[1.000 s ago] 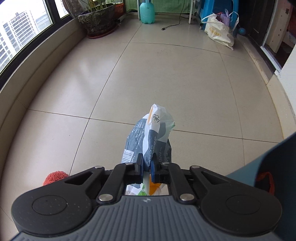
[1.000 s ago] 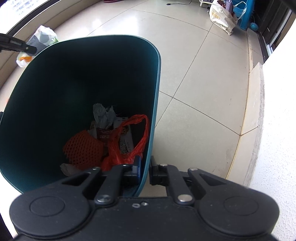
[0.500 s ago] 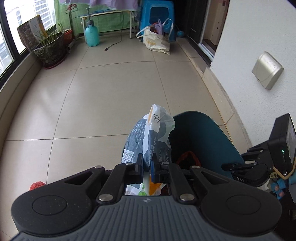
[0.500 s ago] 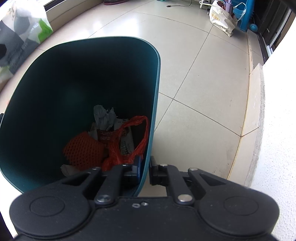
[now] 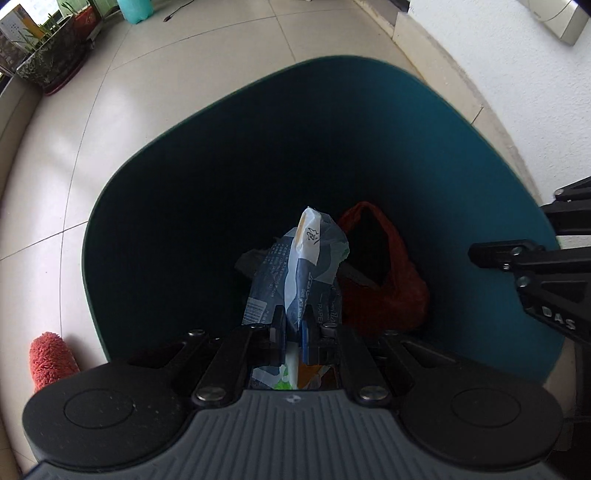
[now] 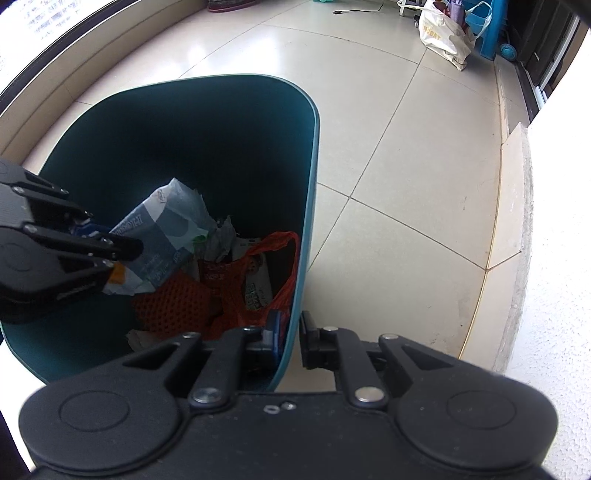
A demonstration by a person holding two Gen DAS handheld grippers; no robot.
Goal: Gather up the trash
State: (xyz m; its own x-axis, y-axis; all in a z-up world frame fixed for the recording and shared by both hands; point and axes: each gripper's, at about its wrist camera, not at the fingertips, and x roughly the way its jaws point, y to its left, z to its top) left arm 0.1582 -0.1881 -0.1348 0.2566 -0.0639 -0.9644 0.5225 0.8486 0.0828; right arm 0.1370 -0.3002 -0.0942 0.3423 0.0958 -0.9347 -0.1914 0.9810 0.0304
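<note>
My left gripper (image 5: 293, 332) is shut on a crumpled blue-and-white plastic wrapper (image 5: 301, 266) and holds it inside the mouth of the teal trash bin (image 5: 461, 140). In the right wrist view the left gripper (image 6: 107, 254) comes in from the left with the wrapper (image 6: 166, 229) over the bin's contents. My right gripper (image 6: 291, 341) is shut on the bin's rim (image 6: 308, 206), one finger inside and one outside. A red plastic bag (image 6: 273, 273), an orange net (image 6: 173, 306) and paper scraps lie at the bottom.
A red fluffy item (image 5: 48, 358) lies on the tiled floor left of the bin. A white wall (image 6: 561, 258) with a raised ledge runs along the right. A plant pot (image 5: 51, 59), a white shopping bag (image 6: 445, 35) and a blue stool (image 6: 487, 29) stand far off.
My left gripper has swung right and down with the wrapper, from over open floor to inside the bin's mouth. The right gripper has kept its hold on the rim.
</note>
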